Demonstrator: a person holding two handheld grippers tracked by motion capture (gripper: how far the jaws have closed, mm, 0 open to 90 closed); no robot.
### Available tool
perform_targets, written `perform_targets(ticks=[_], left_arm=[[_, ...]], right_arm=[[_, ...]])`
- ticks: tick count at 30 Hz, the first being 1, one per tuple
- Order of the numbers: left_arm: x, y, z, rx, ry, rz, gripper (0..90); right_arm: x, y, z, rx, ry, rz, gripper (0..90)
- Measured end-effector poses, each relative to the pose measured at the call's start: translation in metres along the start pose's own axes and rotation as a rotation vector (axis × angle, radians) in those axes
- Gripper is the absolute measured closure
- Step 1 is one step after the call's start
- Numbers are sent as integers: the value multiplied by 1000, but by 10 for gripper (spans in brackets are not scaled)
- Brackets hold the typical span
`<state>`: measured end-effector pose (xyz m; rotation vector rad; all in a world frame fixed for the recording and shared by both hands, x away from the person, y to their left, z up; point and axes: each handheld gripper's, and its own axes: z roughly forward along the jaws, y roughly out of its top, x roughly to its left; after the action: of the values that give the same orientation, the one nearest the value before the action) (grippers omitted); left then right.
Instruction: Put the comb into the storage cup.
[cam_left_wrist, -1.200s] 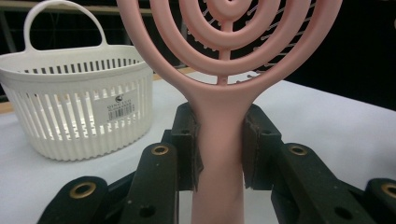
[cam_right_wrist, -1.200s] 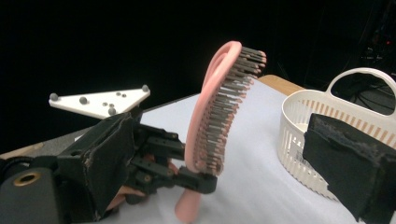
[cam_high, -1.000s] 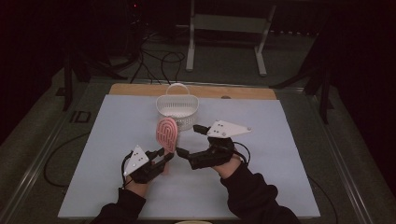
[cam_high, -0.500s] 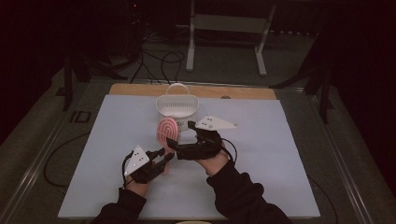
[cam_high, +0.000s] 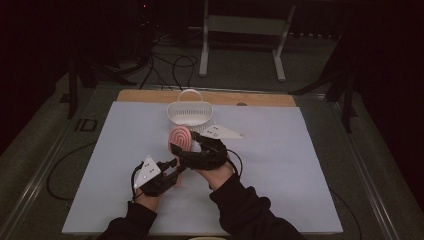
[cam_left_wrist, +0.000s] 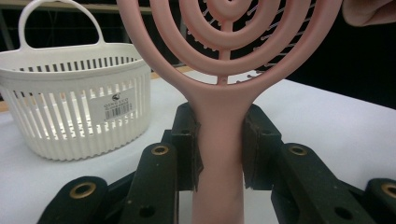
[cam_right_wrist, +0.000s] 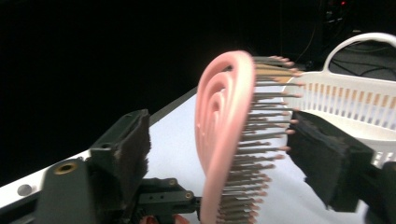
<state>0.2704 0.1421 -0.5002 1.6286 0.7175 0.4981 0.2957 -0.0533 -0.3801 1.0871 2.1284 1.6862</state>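
Dark room, pale bench (cam_high: 300, 165): a pink hairbrush (cam_high: 180, 138) stands upright between two hand-held grippers.

Both forearms come in from the near edge, hands close together at the bench's middle. The left gripper (cam_high: 172, 170) has its fingers clamped on the brush handle, one pad on each side of the neck, so the brush's long axis runs up with the round ringed head on top. The right gripper (cam_high: 186, 145) reaches across from the right with its fingers apart, one behind the head, one facing the bristle tips, not touching. Just behind stands a white slotted basket (cam_high: 190, 112); its small sticker is too blurred to read.
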Motion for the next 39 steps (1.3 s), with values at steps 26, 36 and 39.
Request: perform_targets(ticks=[26,36,39], left_arm=[[0,0,1,12,-7,-6,712],[0,3,1,11,-13,-11,711],[1,5,1,10,-30,-26,703]], right_arm=[[0,-9,13,37,-64,39,624],[-2,-8,12,24,-26,33,639],[-4,-7,11,14,-5,20,640]])
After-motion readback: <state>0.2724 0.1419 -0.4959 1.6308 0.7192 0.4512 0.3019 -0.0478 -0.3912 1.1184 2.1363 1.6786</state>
